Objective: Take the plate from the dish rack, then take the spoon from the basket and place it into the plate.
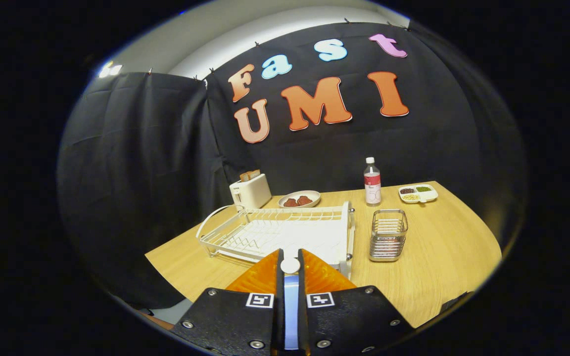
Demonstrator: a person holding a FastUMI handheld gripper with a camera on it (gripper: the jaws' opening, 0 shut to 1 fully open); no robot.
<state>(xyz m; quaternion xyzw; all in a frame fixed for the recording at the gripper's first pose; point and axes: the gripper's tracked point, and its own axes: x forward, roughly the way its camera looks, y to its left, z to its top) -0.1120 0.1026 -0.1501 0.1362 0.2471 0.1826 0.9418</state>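
The gripper (290, 269) is closed on the spoon (290, 296): both orange fingers (260, 277) press against its pale handle, whose rounded white tip pokes out just past the fingertips while the blue-white shaft runs back between the black finger mounts. So the spoon is already out of the basket (388, 235), which stands ahead of the fingers and off to their right, apparently with nothing in it (its wire walls show only the ribbed back wall through them).

Straight ahead of the fingertips lies the white dish rack (275, 230), and I see no plate standing in its slots. Where the plate now sits I cannot tell; it may be on the table (443, 257) under or behind the gripper. Beyond the rack are a toaster (250, 190) to the left and a bowl of red food (299, 199); beyond the basket stand a bottle (372, 182) and a divided snack tray (417, 193).

By my judgement the task is well along: rack cleared, spoon lifted. What is left is to carry the spoon over the plate and release it there.
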